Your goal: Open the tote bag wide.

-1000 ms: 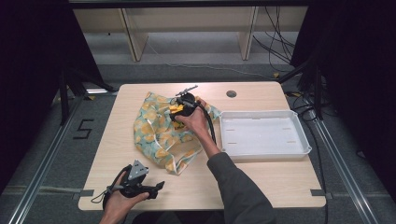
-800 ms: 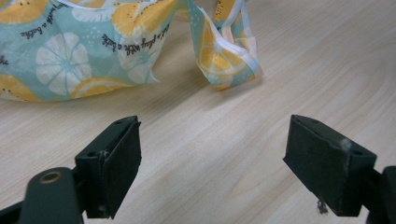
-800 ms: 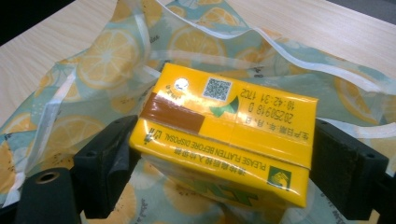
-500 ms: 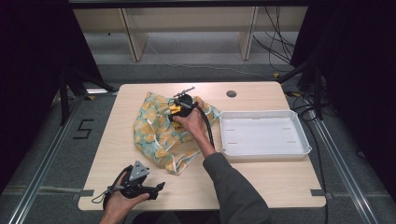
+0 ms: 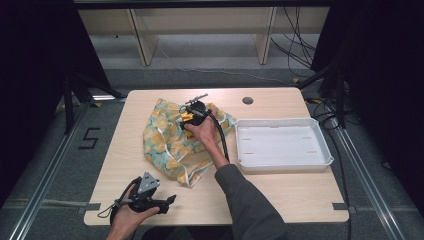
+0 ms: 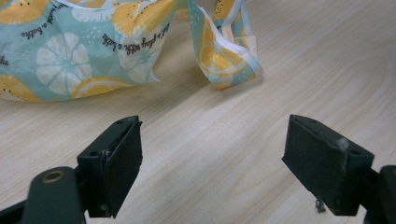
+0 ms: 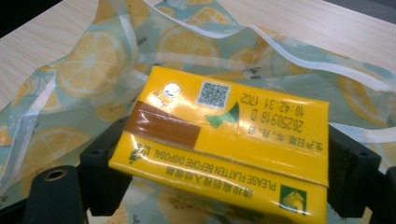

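Note:
A crumpled lemon-print cloth bag (image 5: 172, 140) lies on the left half of the wooden table (image 5: 280, 192). My right gripper (image 5: 187, 117) hovers over the bag's upper part, shut on a yellow drink carton (image 7: 224, 140) that spans both its jaws; the carton (image 5: 187, 117) shows as a small yellow patch in the high view. The bag (image 7: 84, 70) spreads out beneath the carton. My left gripper (image 5: 172, 199) rests low near the table's front edge, open, with bare wood between its pads (image 6: 116, 158). The bag's edge and a folded handle (image 6: 224, 56) lie just beyond it.
A white shallow tray (image 5: 281, 161) sits at the table's right side, with nothing in it. A round hole (image 5: 247, 100) marks the table's far edge. Cables trail from both grippers. Dark curtains and shelving legs stand behind the table.
The right gripper with the carton has shifted slightly toward the near side over the bag. The left gripper has barely moved.

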`<state>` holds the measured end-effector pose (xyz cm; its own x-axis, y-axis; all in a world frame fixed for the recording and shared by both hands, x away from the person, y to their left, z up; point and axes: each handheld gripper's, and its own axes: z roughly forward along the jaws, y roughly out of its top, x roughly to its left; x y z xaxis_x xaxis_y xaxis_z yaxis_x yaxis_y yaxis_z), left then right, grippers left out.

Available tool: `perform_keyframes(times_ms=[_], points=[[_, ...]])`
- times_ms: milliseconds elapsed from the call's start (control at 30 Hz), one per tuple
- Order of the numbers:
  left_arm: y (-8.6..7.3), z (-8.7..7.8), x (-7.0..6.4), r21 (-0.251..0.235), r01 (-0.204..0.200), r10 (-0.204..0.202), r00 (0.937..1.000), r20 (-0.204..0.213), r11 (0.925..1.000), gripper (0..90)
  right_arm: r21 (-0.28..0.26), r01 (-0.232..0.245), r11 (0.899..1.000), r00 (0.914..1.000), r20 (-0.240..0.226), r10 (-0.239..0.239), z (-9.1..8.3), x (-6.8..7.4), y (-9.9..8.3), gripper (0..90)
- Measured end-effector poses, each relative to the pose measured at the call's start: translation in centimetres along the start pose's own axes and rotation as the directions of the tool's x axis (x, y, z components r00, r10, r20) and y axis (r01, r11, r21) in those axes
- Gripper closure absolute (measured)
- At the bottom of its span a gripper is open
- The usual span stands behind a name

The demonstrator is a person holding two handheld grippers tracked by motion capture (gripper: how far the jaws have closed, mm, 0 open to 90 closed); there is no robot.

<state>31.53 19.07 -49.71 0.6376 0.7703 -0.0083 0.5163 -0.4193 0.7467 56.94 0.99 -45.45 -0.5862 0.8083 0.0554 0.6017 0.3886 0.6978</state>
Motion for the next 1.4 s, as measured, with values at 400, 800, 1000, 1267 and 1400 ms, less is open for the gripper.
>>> perform_keyframes(times_ms=[400, 800, 1000, 1267, 1400], points=[[0.0, 0.0, 0.2, 0.013, -0.023, 0.023, 0.9997, 0.0, 0.9997, 19.2, -0.031, 0.059, 0.998, 0.9974, 0.044, -0.058, -0.7, -0.1, -0.1, 29.3], [0.0, -0.1, 0.2, -0.005, -0.019, 0.019, 0.9998, 0.004, 0.9998, 19.7, -0.057, 0.076, 0.995, 0.9965, 0.04, -0.073, -1.5, 0.4, 0.2, 29.5], [0.1, -0.1, 0.2, -0.009, 0.003, -0.003, 1.0, 0.0, 1.0, 19.7, -0.066, 0.087, 0.994, 0.9962, 0.004, -0.087, -2.8, 0.5, 0.6, 29.5], [0.2, 0.3, 0.2, -0.021, 0.004, -0.004, 1.0, 0.005, 0.9998, 19.7, -0.092, 0.101, 0.991, 0.9941, -0.032, -0.104, -4.6, 0.7, 1.3, 29.6], [0.2, 0.3, 0.3, -0.016, 0.001, -0.001, 1.0, 0.002, 0.9999, 19.7, -0.094, 0.099, 0.991, 0.9932, -0.052, -0.104, -5.4, 0.8, 1.5, 29.5]])
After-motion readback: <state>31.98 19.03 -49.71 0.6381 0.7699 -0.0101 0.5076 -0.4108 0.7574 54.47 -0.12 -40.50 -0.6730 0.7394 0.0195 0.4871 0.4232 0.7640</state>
